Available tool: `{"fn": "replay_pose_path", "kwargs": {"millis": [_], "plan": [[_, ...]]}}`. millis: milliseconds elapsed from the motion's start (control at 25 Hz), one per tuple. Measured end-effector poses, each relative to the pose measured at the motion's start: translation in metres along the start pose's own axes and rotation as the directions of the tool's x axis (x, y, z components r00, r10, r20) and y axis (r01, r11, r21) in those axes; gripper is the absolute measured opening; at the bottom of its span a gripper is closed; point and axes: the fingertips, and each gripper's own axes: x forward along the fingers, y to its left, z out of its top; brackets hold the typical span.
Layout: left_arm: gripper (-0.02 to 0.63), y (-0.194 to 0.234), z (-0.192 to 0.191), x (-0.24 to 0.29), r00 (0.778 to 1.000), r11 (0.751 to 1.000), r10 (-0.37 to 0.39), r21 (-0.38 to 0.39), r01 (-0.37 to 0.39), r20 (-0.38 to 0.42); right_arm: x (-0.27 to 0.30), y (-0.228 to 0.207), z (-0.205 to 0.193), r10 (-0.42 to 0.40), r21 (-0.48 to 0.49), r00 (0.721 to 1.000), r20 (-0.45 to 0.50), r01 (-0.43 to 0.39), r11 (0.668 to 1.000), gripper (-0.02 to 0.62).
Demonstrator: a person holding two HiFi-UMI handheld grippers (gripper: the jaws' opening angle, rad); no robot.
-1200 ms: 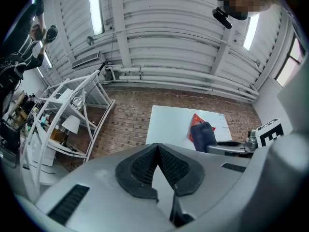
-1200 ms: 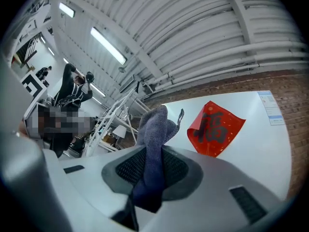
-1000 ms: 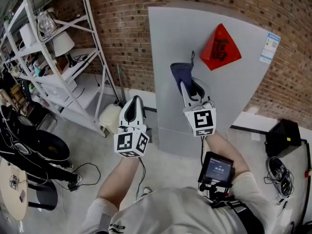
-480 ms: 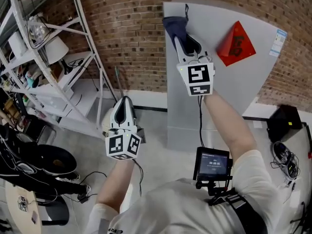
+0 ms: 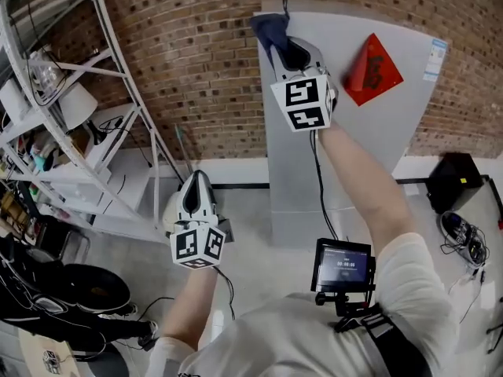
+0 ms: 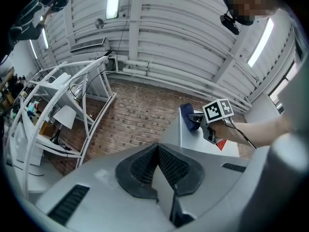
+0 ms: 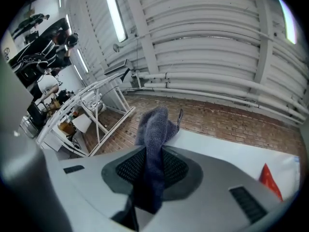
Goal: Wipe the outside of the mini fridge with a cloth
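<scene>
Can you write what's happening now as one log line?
right gripper: shut on cloth | cloth: at fridge top corner | left gripper: shut, empty

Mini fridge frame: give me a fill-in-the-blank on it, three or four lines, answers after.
1. The right gripper is shut on a blue ____.
2. It holds that at the mini fridge, near the top ____ corner as the head view shows it.
3. The left gripper is shut with ____ between its jaws.
4. The diamond sticker on the fridge front is ____.
Missing words: cloth; left; nothing; red.
</scene>
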Motion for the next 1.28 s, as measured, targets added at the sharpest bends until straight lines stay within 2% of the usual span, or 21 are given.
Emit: {"fn": "replay_pose_path", "kwargs": {"millis": [280,600,920,1280], "plan": [[0.0,-0.021,-0.014,0.014,0.998,0.998,-0.062,-0.034,0.062,-0.016,-0.021,-0.044,-0.008,-0.071,-0.011,0.997,-0.04,0.07,0.997,0.086],[0.0,-0.062,-0.031,0.029,0.991,0.99,-0.128,-0.062,0.126,-0.027,-0.053,-0.113,-0.027,-0.169,-0.016,0.982,-0.088,0.168,0.986,0.086],[0.0,-0.106,-0.048,0.039,0.984,0.983,-0.171,-0.082,0.167,-0.045,-0.09,-0.173,-0.033,-0.211,0.014,0.975,-0.072,0.213,0.977,0.086],[0.0,-0.154,-0.062,0.051,0.979,0.977,-0.197,-0.093,0.192,-0.058,-0.121,-0.244,-0.074,-0.274,0.002,0.953,-0.13,0.276,0.961,0.086]]}}
